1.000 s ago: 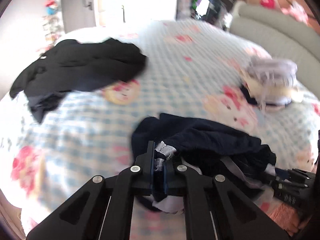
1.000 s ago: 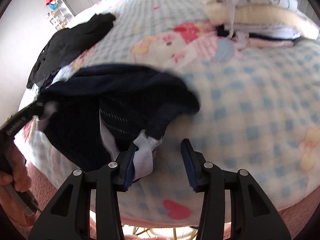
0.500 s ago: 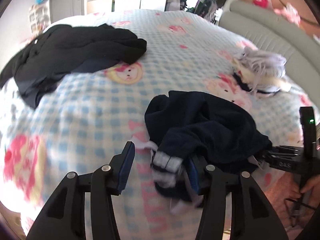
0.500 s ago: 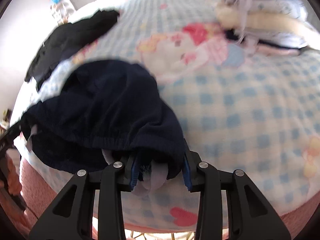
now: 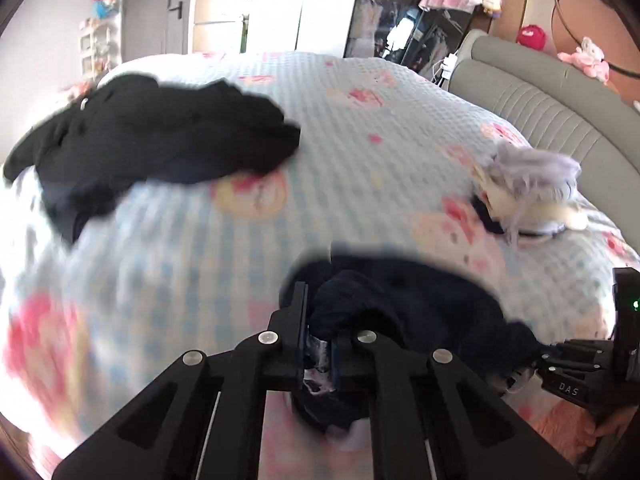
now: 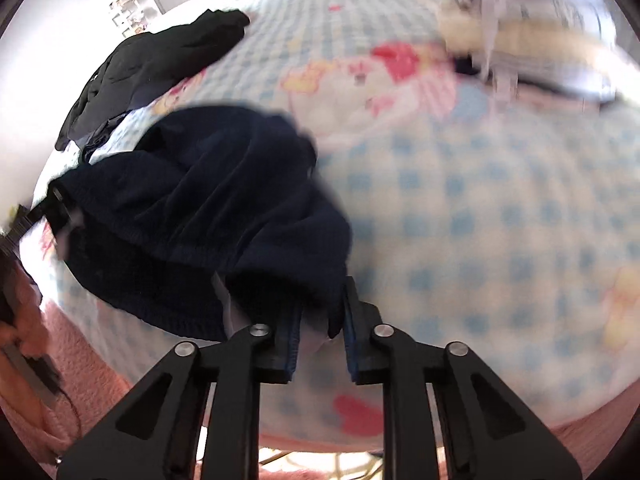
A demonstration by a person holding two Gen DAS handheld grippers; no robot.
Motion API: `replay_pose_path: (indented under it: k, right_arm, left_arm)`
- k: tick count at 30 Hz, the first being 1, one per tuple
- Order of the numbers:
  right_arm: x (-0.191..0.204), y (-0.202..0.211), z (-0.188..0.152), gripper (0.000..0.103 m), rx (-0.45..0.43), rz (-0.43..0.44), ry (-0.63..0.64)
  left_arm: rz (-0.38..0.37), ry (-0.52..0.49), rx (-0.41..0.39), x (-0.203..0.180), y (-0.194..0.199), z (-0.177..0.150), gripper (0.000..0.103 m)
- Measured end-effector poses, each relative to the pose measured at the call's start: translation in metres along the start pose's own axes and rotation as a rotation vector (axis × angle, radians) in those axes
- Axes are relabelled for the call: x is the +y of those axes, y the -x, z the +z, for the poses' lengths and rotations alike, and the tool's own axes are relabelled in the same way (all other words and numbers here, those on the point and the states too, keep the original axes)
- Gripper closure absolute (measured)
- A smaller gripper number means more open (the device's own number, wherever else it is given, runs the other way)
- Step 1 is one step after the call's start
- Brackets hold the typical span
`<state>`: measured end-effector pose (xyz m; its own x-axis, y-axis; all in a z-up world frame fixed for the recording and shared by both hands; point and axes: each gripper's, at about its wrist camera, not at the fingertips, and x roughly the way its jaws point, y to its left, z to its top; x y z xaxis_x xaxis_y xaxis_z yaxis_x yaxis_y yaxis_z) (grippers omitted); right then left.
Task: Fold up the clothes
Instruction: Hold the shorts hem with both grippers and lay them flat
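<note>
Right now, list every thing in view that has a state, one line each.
Left gripper: shut on navy knit garment.
Right gripper: shut on the same garment's edge.
Navy knit garment: crumpled, unfolded, near bed edge.
Black garment: heaped, unfolded.
Pale folded clothes pile: stacked.
Blue-checked bedspread: spread flat.

Left gripper [image 5: 320, 344] sits at the near edge of the bed [image 5: 360, 128], and the bunched garment [image 5: 404, 312] lies right at its tips — spreading away to the right, toward the right gripper [image 5: 576, 364], which sits at the garment's far right end. Beyond the left gripper and off to the left, a second heap of clothes [image 5: 160, 140] lies on the bed, well apart from the garment. Ahead and to the right — a folded stack [image 5: 528, 188] lies on the bed near the headboard [image 5: 560, 108], which runs behind it. From the right gripper [image 6: 320, 328], the garment [image 6: 224, 216] spreads ahead and left, the stack [image 6: 532, 44] far ahead to the right.
</note>
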<state>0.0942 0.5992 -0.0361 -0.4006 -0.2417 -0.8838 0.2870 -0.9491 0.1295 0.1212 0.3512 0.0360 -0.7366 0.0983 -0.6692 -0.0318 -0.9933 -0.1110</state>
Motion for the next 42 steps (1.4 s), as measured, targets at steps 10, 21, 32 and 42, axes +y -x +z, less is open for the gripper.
replay_pose_path:
  k: [10,21,32,42]
  right_arm:
    - [0.010,0.183,0.156,0.095,-0.568,-0.107,0.041]
    - [-0.033,0.054,0.013,0.094,-0.166,0.001,-0.123]
    - [-0.033,0.035,-0.040,0.088,-0.085,0.040,-0.137]
    - [-0.028,0.078,-0.022,0.081,-0.228,0.092,-0.155]
  left_arm:
    - [-0.059,-0.084,-0.385,-0.029,0.130,0.132,0.094]
    - [0.004,0.088,0.372,0.019,-0.039,-0.087,0.092]
    - [-0.262,0.218,0.192,0.048,0.008,-0.088,0.061]
    - [-0.270,0.310,0.263,0.048,-0.019,-0.098,0.058]
